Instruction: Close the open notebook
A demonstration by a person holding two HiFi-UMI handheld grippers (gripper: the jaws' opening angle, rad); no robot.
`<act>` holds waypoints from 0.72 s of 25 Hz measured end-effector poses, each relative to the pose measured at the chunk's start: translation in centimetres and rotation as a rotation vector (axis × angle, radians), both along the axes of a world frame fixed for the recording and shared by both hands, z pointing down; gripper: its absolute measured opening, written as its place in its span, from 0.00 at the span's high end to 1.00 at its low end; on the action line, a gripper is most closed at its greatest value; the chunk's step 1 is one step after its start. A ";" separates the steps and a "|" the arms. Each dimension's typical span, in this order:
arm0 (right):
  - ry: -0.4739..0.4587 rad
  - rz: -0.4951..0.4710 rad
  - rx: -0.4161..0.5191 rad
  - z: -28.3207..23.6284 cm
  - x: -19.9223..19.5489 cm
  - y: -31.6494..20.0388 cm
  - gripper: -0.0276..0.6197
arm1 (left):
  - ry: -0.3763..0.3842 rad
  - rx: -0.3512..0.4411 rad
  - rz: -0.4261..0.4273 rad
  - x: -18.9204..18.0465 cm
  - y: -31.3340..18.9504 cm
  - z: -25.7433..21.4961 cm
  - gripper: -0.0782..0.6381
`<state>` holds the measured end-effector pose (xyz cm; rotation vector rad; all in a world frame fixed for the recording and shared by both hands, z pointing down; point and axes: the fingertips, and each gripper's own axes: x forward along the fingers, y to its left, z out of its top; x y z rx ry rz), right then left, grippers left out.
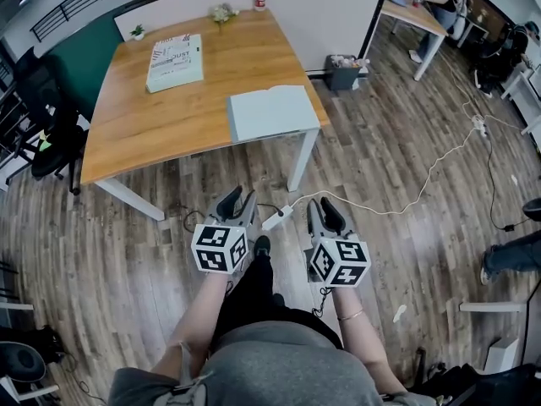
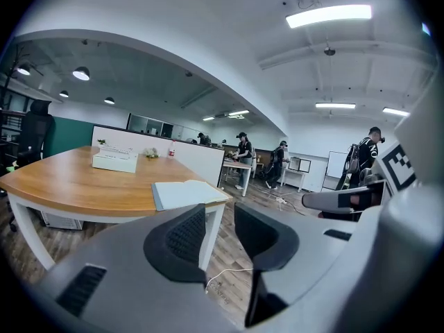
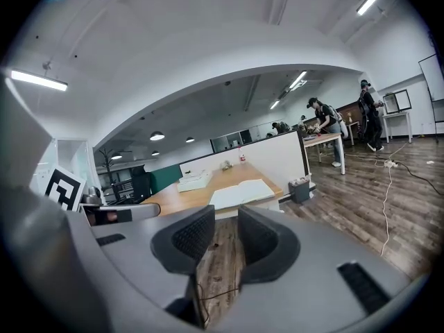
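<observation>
Notebook (image 1: 272,112): open, pale pages flat, at the near right corner of the wooden worktop (image 1: 161,129). Left gripper (image 1: 237,198), right gripper (image 1: 324,207): side by side, pointed toward it, well short of the edge; dark ribbed jaws spread, empty. Plank floor (image 1: 380,167) open between.

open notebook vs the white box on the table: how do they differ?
The open notebook lies thin and flat, while the white box stands noticeably taller. The notebook shows plain pale pages, whereas the box top carries dark print. In the head view the notebook sits at the table's near right corner and the box sits farther back, toward the left. Both are pale, rectangular and rest on the wooden table.
</observation>
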<state>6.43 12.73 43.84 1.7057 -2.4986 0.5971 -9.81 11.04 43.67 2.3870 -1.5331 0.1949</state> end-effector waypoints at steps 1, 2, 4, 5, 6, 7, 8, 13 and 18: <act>0.002 0.003 0.000 -0.1 0.0 -0.9 0.81 | -0.001 -0.002 -0.003 -0.2 -0.9 0.1 0.72; 0.003 0.007 0.002 -0.1 -0.1 -1.8 0.81 | -0.001 -0.004 -0.006 -0.4 -1.9 0.1 0.71; 0.005 0.017 0.003 -0.2 -0.3 -3.9 0.81 | 0.002 -0.010 -0.010 -0.9 -4.1 0.3 0.71; 0.006 0.021 0.001 -0.1 -0.5 -5.0 0.81 | 0.004 -0.013 -0.010 -1.1 -5.2 0.5 0.70; 0.008 0.024 -0.002 0.0 -0.7 -6.1 0.81 | 0.004 -0.016 -0.011 -1.3 -6.2 0.6 0.70; 0.010 0.027 -0.006 0.1 -0.9 -7.2 0.81 | 0.003 -0.018 -0.011 -1.6 -7.3 0.7 0.70; 0.012 0.029 -0.009 0.1 -1.1 -8.3 0.80 | 0.003 -0.019 -0.009 -1.8 -8.4 0.7 0.69; 0.026 0.050 -0.015 -0.4 -2.2 -13.2 0.81 | -0.008 -0.029 0.020 -2.7 -13.4 0.7 0.69; 0.051 0.075 -0.019 -0.7 -2.6 -17.0 0.81 | 0.001 -0.032 0.036 -3.4 -17.6 0.8 0.69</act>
